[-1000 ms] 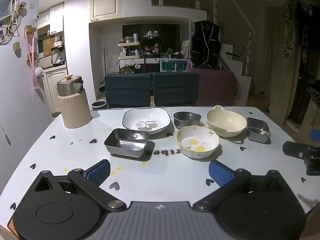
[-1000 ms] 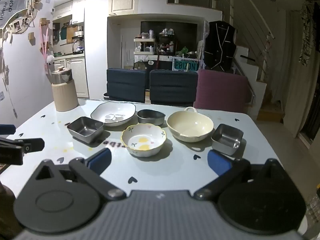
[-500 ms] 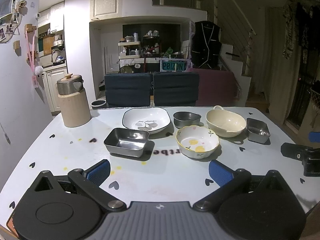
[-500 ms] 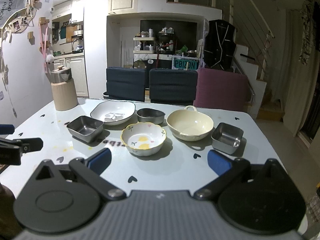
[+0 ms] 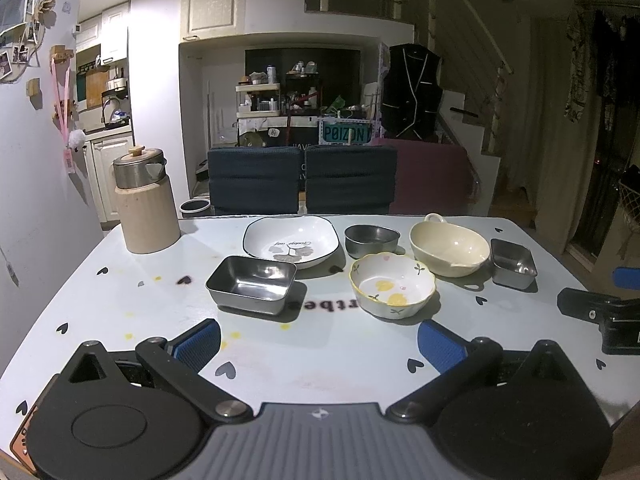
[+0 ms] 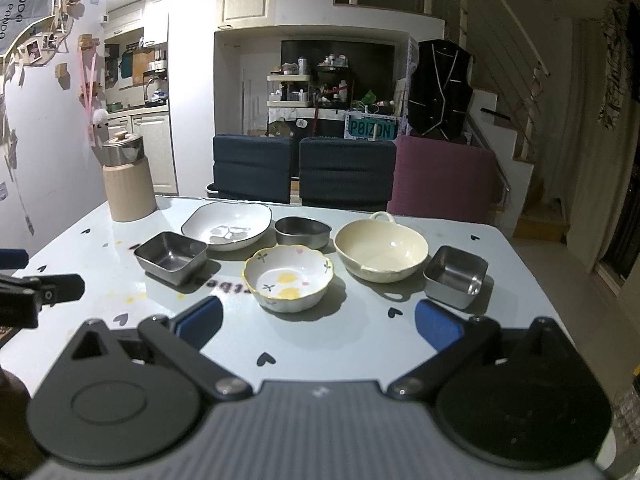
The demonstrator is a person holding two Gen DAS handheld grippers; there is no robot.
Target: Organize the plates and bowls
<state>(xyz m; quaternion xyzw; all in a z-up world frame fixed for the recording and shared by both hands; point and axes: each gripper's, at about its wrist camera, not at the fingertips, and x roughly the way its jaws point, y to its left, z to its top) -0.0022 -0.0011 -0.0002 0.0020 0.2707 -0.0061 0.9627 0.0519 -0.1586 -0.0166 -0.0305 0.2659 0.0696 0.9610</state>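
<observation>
You are holding the left gripper (image 5: 318,338) and right gripper (image 6: 318,322) above the near table (image 5: 320,364) edge, jaws spread and holding nothing. The floral bowl (image 6: 289,277) is sitting mid-table among five other dishes. Each wrist view is cutting off the opposite gripper at its frame edge.

Desk (image 5: 120,304): showing pale blue-white, scattered with small black hearts and yellow spots. Square plate (image 5: 291,240): showing white with a thin dark rim and grey motif. Scalloped bowl (image 5: 392,290): showing white, yellow-edged, carrying yellow blobs and green sprigs. Handled bowl (image 5: 450,248): showing plain cream. Three metal dishes (image 5: 251,284): showing silver-grey. Canister (image 5: 146,208): showing beige under a steel top. Left tool (image 5: 318,340) and right tool (image 6: 318,320): wearing blue pads on black arms.
</observation>
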